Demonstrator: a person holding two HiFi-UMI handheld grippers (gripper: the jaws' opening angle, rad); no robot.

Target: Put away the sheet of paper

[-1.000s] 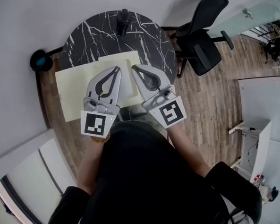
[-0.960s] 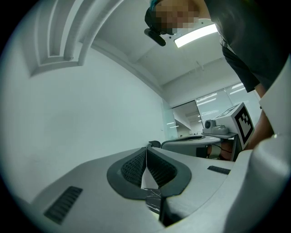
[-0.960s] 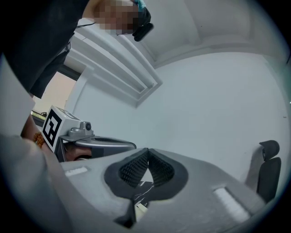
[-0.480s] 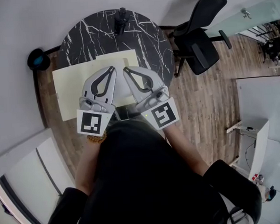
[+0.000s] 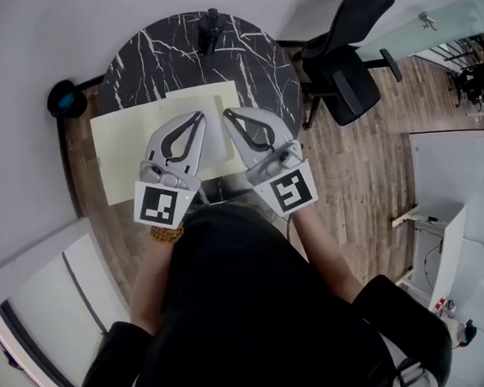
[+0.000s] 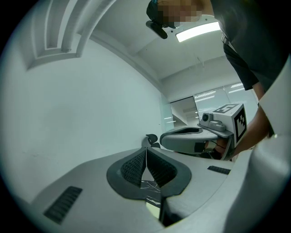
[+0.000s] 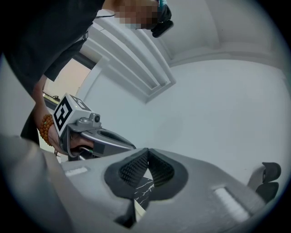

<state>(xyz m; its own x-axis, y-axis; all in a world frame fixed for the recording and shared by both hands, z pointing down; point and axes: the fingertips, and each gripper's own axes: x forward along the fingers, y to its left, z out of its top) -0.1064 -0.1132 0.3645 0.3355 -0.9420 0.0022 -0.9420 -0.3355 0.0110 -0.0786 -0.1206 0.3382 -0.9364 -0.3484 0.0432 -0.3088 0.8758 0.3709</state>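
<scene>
Both tongs are closed tip to tip with nothing pinched. Left gripper [image 5: 200, 117] and right gripper [image 5: 228, 114] sit side by side over the paper [image 5: 129, 150].

Paper: pale yellow, thin, flat, rectangular. It lies on the round table [image 5: 160, 54] with its left edge overhanging. There's a smaller layer at far right; fold or second sheet, can't tell.

Table top is black veined stone and looks slick.

Risks: a flat sheet gives the ribbed pads no edge, so the tips may skid or crumple it. A push left could slide it off.

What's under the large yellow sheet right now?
The round black marble table lies under the sheet's right part; its left part overhangs wooden floor. Left tongs and right tongs cover its near edge.
</scene>
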